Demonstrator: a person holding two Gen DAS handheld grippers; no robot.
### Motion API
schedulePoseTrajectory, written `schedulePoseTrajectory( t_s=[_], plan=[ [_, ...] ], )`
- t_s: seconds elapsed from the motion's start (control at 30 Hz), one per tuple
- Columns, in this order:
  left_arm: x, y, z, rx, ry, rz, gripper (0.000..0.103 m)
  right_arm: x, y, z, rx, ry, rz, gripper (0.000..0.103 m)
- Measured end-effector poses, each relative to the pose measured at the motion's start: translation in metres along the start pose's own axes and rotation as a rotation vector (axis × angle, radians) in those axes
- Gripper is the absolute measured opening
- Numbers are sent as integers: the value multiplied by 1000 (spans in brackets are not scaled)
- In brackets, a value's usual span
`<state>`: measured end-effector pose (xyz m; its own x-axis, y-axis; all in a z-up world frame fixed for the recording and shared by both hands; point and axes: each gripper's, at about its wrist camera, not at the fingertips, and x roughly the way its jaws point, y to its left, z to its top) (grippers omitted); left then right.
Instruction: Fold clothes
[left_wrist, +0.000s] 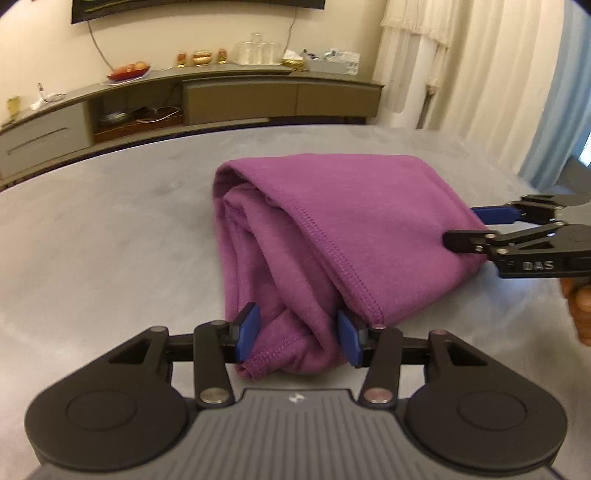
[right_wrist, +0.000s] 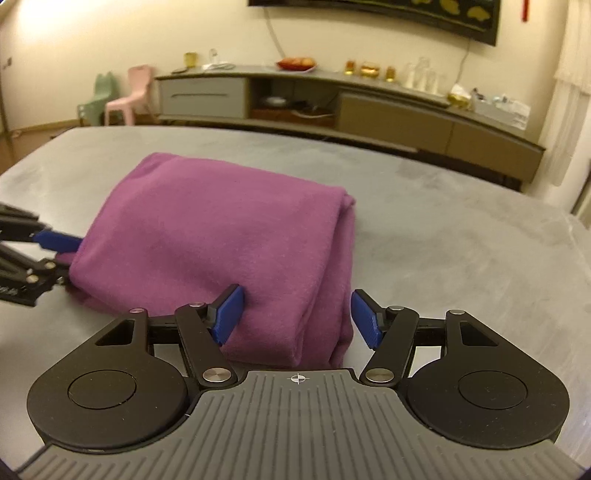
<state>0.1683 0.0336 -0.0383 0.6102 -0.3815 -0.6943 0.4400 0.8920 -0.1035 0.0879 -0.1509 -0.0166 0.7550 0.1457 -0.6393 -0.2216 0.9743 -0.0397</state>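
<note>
Purple garment (left_wrist: 332, 229) lies on the grey table (left_wrist: 110, 236), roughly mid-surface, already folded into a compact thick bundle of several layers. Top layer smooth; stitched hem runs diagonally down the near-left side, with looser inner folds bunched under it at the near end. Far end rounded, no loose sleeve or corner trailing on the table.

Step in hand, as I judge it: the last fold looks made and both grippers are letting go. Left gripper (left_wrist: 297, 334) straddles the near hem end, blue pads either side of the cloth but not pinching it; released. Right gripper (right_wrist: 297, 315) sits at the near-right corner of the bundle, jaws spread wide; its left pad just touches the fabric, its right pad stands clear of it; released too.

Next move likely calls for backing both grippers straight off without dragging the top layer, or a re-grip at the near edge if another fold is wanted. Which of these, cannot tell.

Beyond the table: long low sideboard (right_wrist: 369, 103) against the far wall.
</note>
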Motion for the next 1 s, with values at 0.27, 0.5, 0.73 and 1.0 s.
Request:
schedulePoseTrajectory(
  t_s=[0.27,0.5,0.73,1.0],
  plan=[
    [1,4,4,19,24,-22,49,10,-26,8,77,37,39,68],
    [-33,18,8,40,48,-52,52,-16,-39,16,114,-30,-61,60],
    [2,32,11,-114,-5,39,75,6,-14,7,73,-64,18,54],
    [-21,51,-1,-237,57,132,75,-32,-51,3,251,26,9,70]
  ],
)
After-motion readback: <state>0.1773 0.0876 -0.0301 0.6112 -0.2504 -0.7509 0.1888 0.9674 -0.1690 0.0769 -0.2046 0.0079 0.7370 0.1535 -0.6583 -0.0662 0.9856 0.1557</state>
